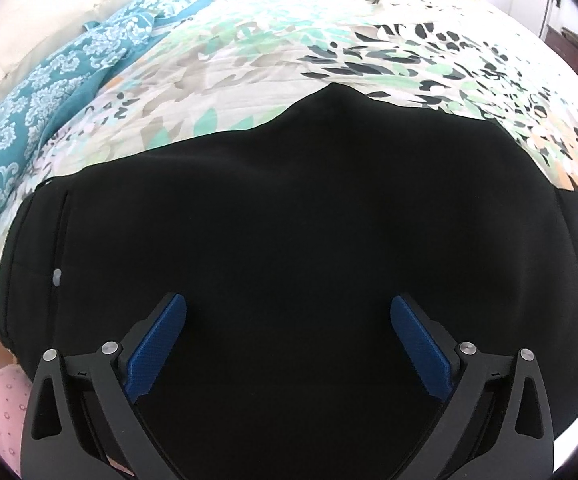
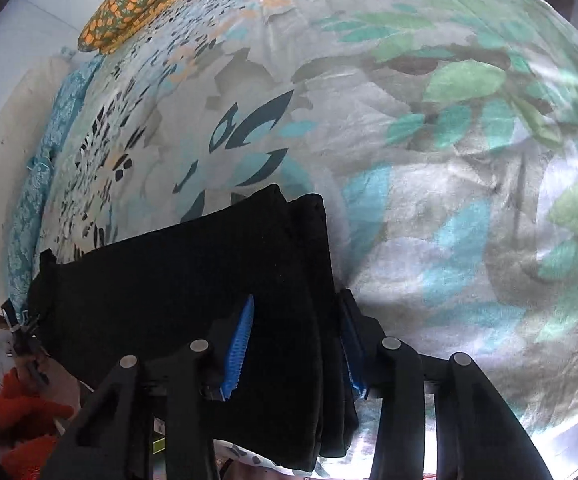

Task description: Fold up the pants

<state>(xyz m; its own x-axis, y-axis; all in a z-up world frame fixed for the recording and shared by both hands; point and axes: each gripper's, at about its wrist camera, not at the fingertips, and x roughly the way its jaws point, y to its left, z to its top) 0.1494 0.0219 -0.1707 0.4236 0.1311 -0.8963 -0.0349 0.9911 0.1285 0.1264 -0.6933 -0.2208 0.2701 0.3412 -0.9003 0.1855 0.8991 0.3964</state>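
Blue pads [image 1: 157,354] of our left gripper [image 1: 288,312] stand spread to their widest just above the black pants [image 1: 289,220], one on each side with nothing pinched between them, only flat cloth beneath. From this view we see the pants lying folded on the leaf-patterned bedspread [image 1: 273,40], their long axis running crosswise to the fingers, from a stitched band with a small pale button [image 1: 56,276] beyond the left finger out past the right finger to the frame's edge. Ahead of the fingertips the far edge rises into a blunt peak. Our right gripper [image 2: 297,320] straddles the stacked end of the same pants [image 2: 193,280]: the layered fold edges run between its two blue pads [image 2: 239,344], which stand partly closed around the stack, though we cannot tell whether they press it. Only the right view shows those layers and their end, pointing away from the fingers. It also shows an orange-flowered pillow [image 2: 137,4] far ahead and red cloth [image 2: 13,420] low beside the left finger. Only the left view shows the teal damask fabric [image 1: 49,92] clearly, well off beyond the left finger.
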